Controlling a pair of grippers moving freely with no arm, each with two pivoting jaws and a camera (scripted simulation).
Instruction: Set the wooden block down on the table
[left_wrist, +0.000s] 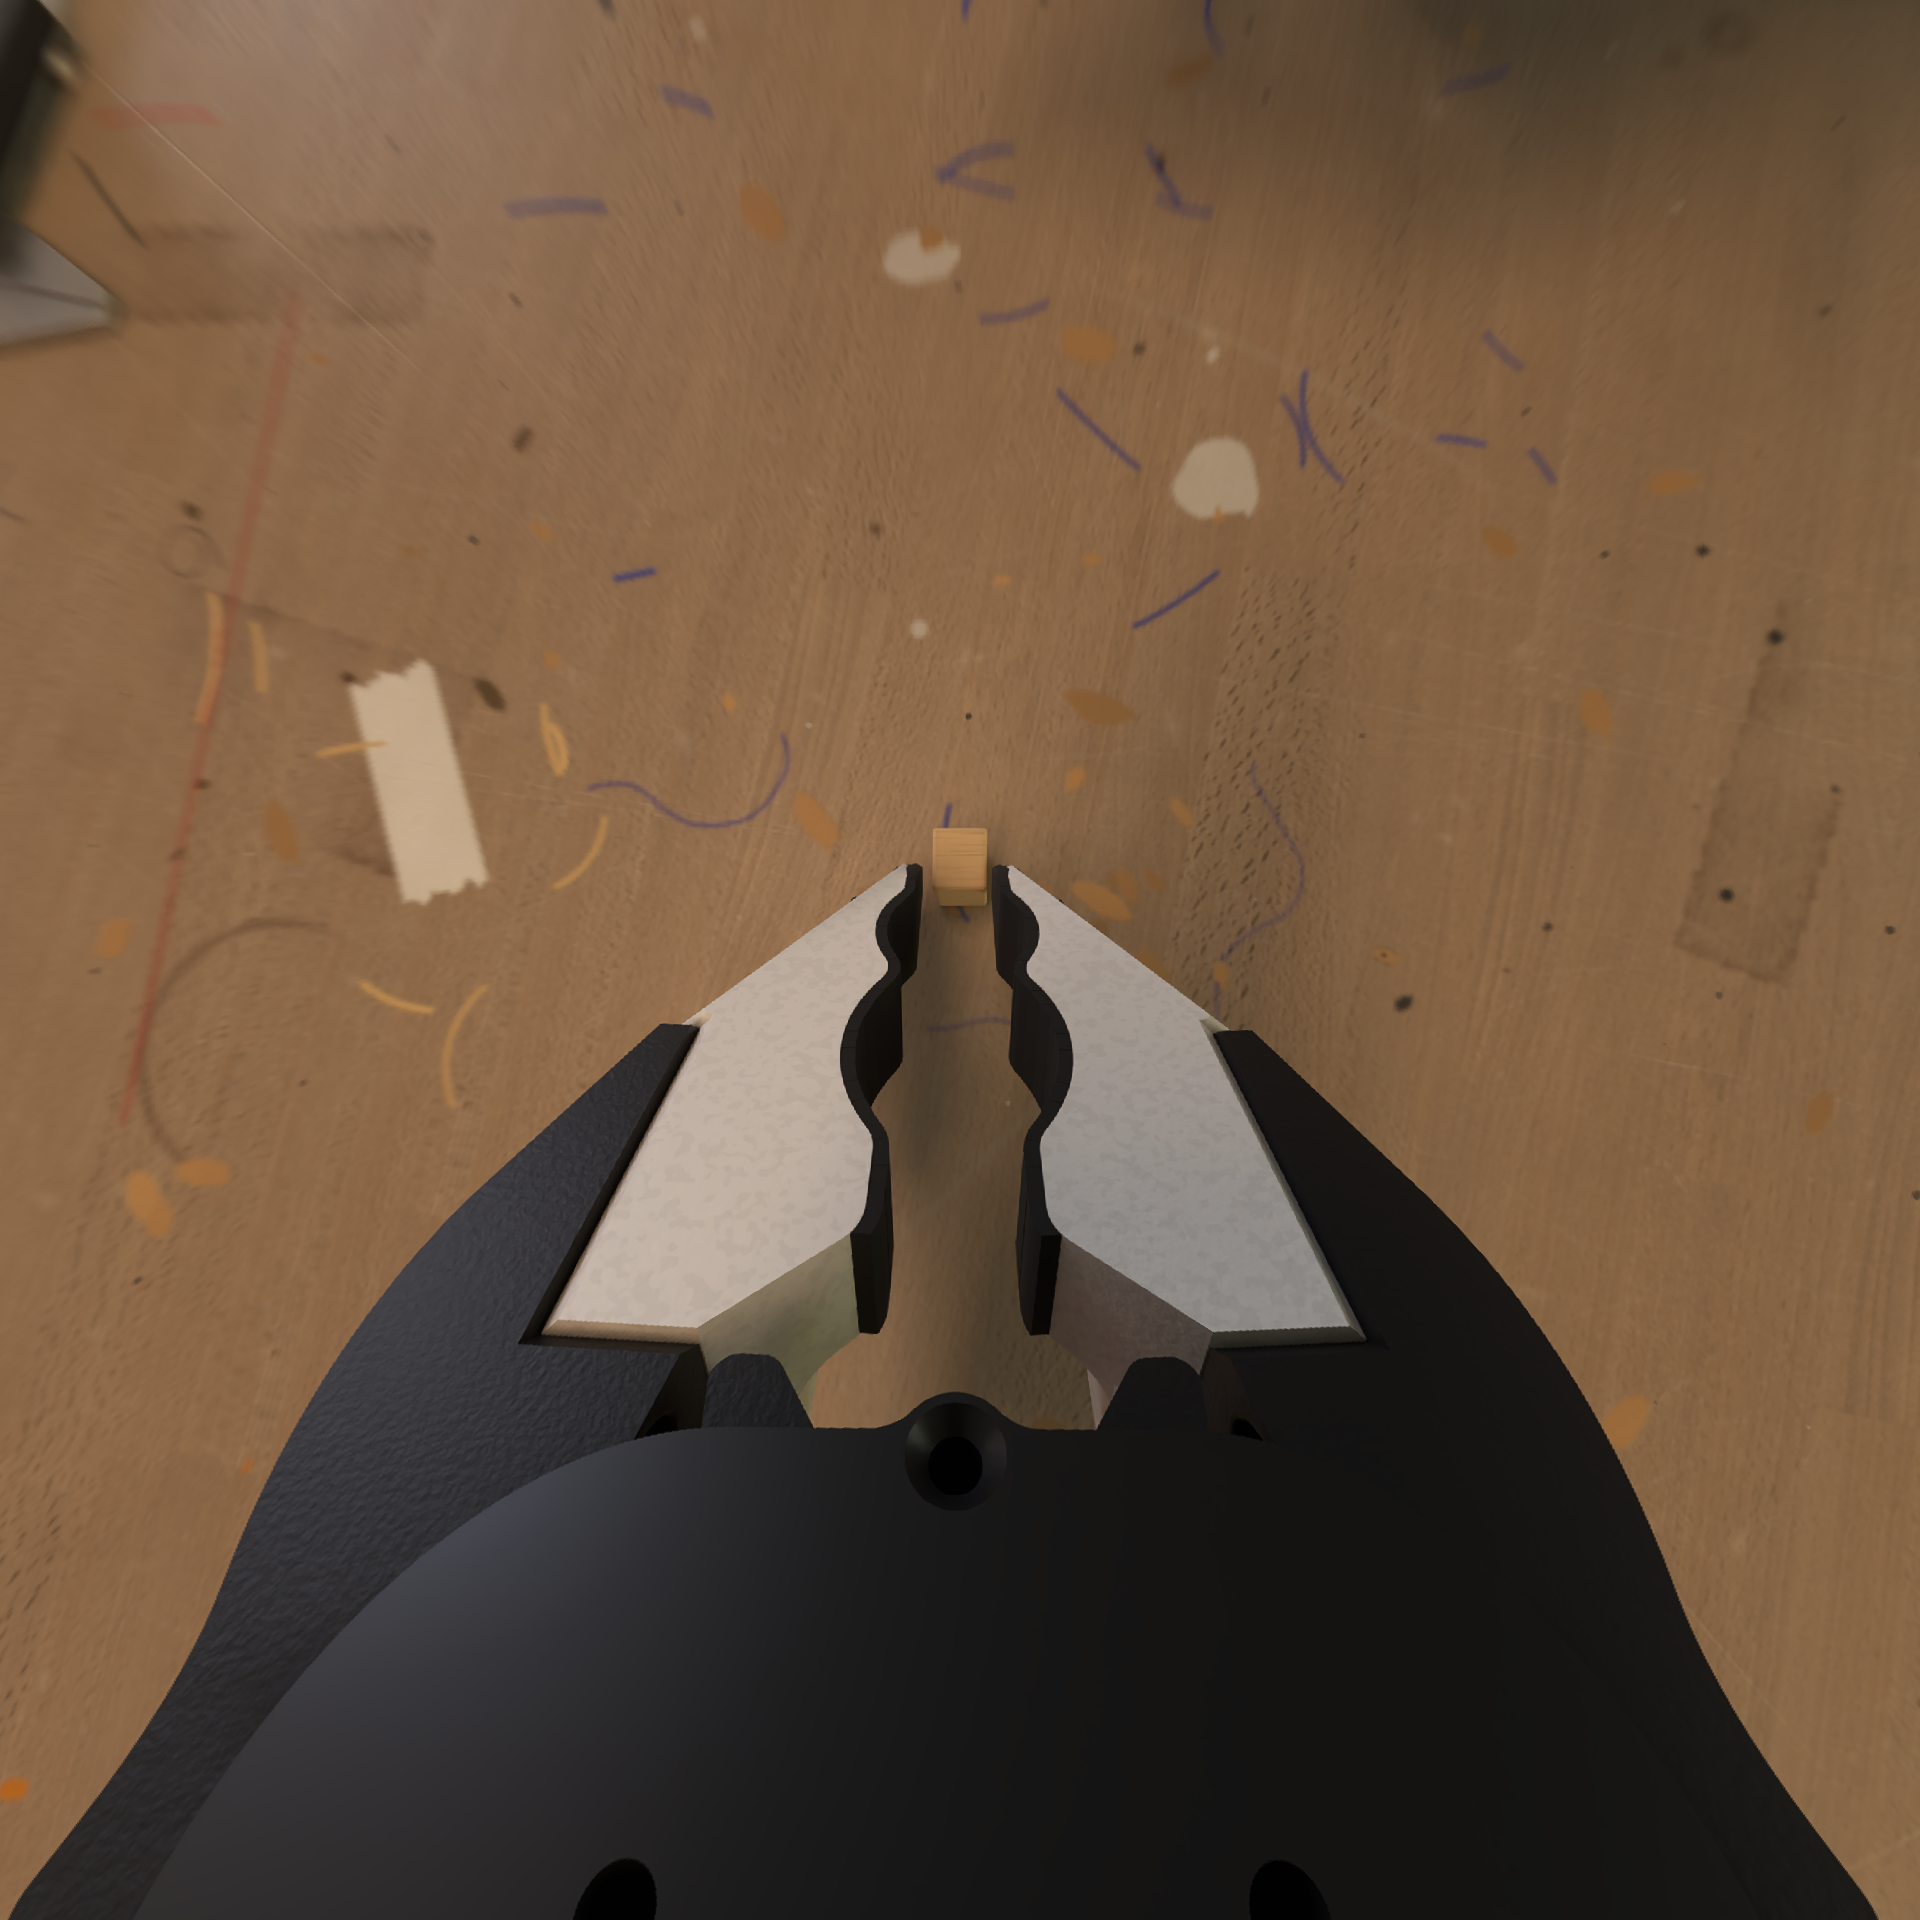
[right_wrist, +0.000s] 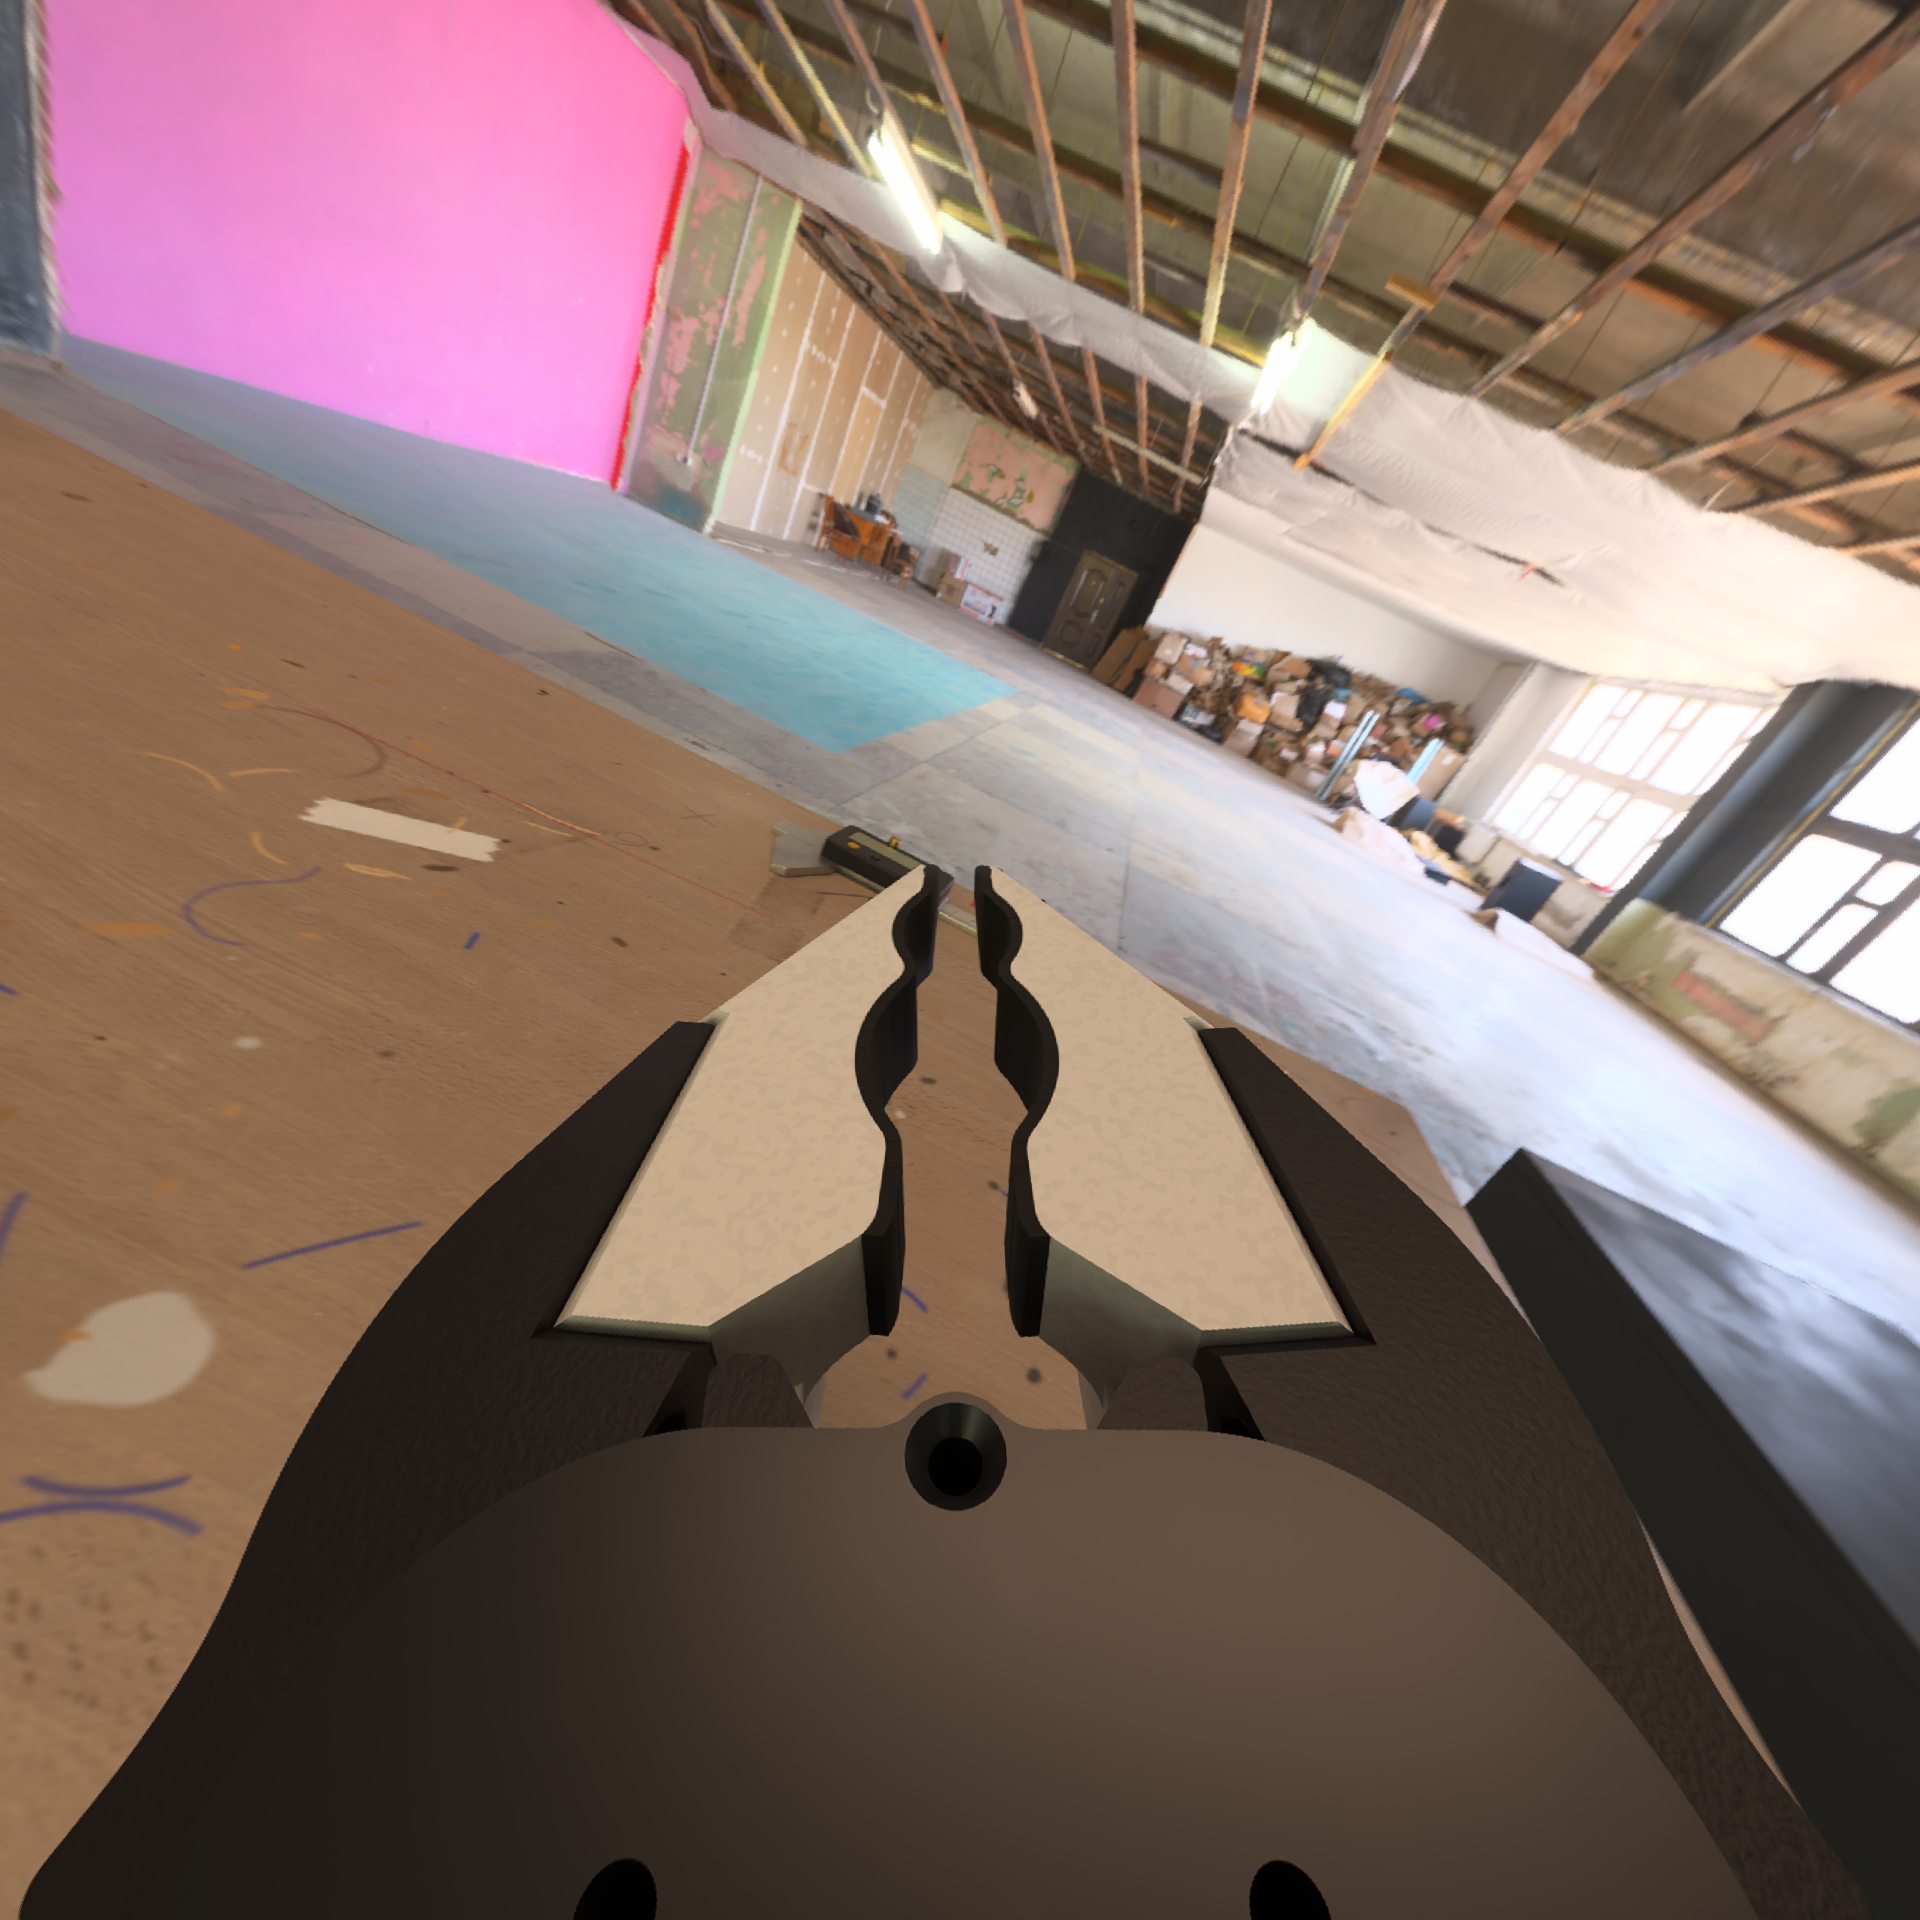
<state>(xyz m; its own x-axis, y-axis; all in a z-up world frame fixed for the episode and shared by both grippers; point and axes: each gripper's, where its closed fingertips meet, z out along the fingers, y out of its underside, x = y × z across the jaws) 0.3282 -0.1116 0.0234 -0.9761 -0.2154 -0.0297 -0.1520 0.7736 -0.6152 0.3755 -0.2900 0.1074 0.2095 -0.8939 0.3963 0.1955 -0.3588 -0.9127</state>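
The wooden block sits on the bench just beyond the left gripper, whose fingers stand narrowly parted and empty, apparently after release. The right gripper, fingers likewise narrowly apart, holds nothing.

Pink wall, bright windows.

Pale tan wooden block; brown table, purple and orange scribbles; cream tape strip; pink wall.
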